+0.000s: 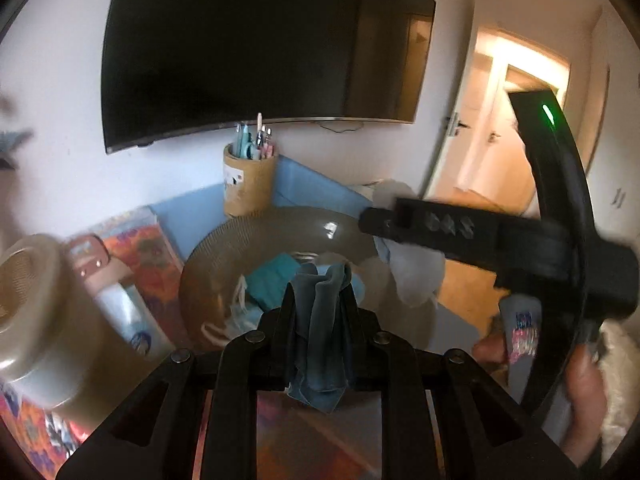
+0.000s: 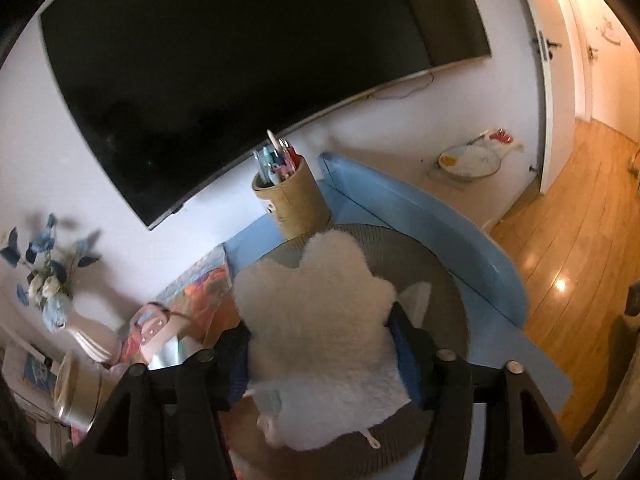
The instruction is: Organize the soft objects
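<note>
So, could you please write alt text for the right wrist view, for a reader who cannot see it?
The right gripper is shut on a fluffy white plush item, held above a round grey bowl on a blue table. Behind stand a pen holder and a dark wall-mounted TV.

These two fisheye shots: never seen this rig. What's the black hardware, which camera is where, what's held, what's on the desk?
There is no robot arm here. A person carries one hand-held gripper in each hand, and a fisheye camera on each looks forward along its two black fingers.

In the left wrist view, the left hand-held gripper is shut on a blue-grey cloth. The right hand-held gripper crosses that picture from the right.

In the right wrist view, the right hand-held gripper is shut on a fluffy white soft item.

Both hang over a round grey bowl that already holds teal fabric. Around it are a pen holder, a bottle, a colourful mat and a wall TV.
</note>
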A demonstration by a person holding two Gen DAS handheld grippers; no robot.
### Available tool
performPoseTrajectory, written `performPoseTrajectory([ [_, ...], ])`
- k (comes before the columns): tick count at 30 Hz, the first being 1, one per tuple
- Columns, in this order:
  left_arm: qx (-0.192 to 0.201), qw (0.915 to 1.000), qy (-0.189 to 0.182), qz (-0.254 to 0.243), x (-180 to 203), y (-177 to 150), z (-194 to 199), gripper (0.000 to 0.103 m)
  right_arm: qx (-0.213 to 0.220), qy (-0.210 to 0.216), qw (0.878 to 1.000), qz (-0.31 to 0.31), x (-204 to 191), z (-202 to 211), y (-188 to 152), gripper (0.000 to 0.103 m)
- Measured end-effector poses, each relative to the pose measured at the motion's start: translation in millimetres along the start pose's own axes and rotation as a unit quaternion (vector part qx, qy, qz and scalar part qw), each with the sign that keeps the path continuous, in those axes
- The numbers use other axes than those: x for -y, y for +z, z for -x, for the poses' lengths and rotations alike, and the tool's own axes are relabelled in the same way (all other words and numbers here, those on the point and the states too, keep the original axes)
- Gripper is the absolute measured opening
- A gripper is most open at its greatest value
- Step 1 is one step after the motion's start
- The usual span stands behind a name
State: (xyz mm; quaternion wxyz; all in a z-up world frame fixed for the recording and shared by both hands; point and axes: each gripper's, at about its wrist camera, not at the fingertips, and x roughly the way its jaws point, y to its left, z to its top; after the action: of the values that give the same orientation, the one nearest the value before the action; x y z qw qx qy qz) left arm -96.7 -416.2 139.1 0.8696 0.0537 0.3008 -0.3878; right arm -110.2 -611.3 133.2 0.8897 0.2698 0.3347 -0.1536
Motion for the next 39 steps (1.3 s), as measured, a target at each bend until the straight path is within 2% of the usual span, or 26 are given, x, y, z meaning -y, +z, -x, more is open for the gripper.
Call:
performPoseTrajectory([
  [1, -0.003, 1.0, 0.004, -0.005, 2.7, -1.6, -8.1, 0.02, -0.008, 0.001, 1.0, 0.001, 1.2, -9.1, 4.5, 0.07],
  [2, -0.007, 0.9999, 0.012, -0.007, 4.7, -3.7, -16.4, 0.032, -0.02, 0.004, 1.0, 0.004, 3.2, -19.5, 8.1, 0.077],
  [3, -0.012, 0.9997, 0.018, -0.01, 5.5, -6.0, -21.7, 0.044, -0.032, 0.006, 0.999, 0.007, 5.7, -26.7, 10.4, 0.079],
  [4, -0.019, 0.9995, 0.021, -0.011, 5.0, -8.5, -27.0, 0.048, -0.041, 0.008, 0.999, 0.008, 7.9, -31.2, 10.7, 0.079],
  [6, -0.028, 0.9995, 0.013, -0.006, -0.4, -13.4, -30.7, 0.082, -0.05, 0.008, 0.999, 0.013, 14.1, -33.9, 9.4, 0.079],
  [7, -0.023, 0.9997, 0.006, 0.001, -3.5, -15.9, -28.8, 0.085, -0.05, 0.007, 0.999, 0.015, 17.0, -32.3, 8.0, 0.079],
  [11, -0.021, 0.9991, -0.03, 0.019, -6.6, -19.6, -20.5, 0.086, -0.038, 0.017, 0.999, 0.007, 27.2, -14.9, -3.4, 0.085],
  [15, -0.022, 0.9997, -0.011, 0.006, -1.4, -24.8, -9.4, 0.087, -0.033, 0.027, 0.999, -0.001, 30.1, 4.0, -17.5, 0.086],
  [17, -0.026, 0.9994, -0.024, 0.005, 1.1, -28.9, 0.6, 0.087, -0.026, 0.031, 0.999, -0.002, 29.8, 20.5, -25.4, 0.086],
  [20, -0.022, 0.9989, -0.042, -0.002, 5.9, -36.1, 24.2, 0.087, -0.009, 0.039, 0.999, 0.002, 28.0, 46.6, -36.9, 0.086],
  [23, -0.016, 0.9987, -0.044, -0.023, 7.7, -47.2, 58.1, 0.087, 0.006, 0.055, 0.998, 0.011, 23.4, 72.5, -52.4, 0.093],
  [25, -0.01, 0.9986, -0.047, -0.023, -2.4, -52.6, 83.3, 0.087, 0.011, 0.065, 0.997, 0.025, 16.1, 86.5, -65.1, 0.095],
  [28, 0.007, 0.9992, -0.038, 0.003, -35.7, -60.2, 130.3, 0.087, 0.01, 0.079, 0.995, 0.058, 0.2, 99.5, -83.6, 0.095],
  [32, 0.036, 0.9983, 0.021, 0.04, -101.0, -68.2, 198.2, 0.087, 0.0, 0.114, 0.985, 0.126, -42.2, 108.0, -115.3, 0.095],
  [35, 0.032, 0.9946, 0.092, 0.036, -148.0, -69.8, 250.3, 0.087, -0.02, 0.124, 0.975, 0.182, -84.4, 106.3, -136.3, 0.095],
  [37, 0.039, 0.9873, 0.149, 0.04, -175.9, -66.5, 287.2, 0.087, -0.028, 0.127, 0.968, 0.215, -112.3, 103.8, -148.6, 0.095],
  [39, 0.047, 0.9758, 0.208, 0.048, -200.1, -62.3, 318.4, 0.09, -0.039, 0.144, 0.957, 0.248, -146.4, 98.6, -163.3, 0.095],
])
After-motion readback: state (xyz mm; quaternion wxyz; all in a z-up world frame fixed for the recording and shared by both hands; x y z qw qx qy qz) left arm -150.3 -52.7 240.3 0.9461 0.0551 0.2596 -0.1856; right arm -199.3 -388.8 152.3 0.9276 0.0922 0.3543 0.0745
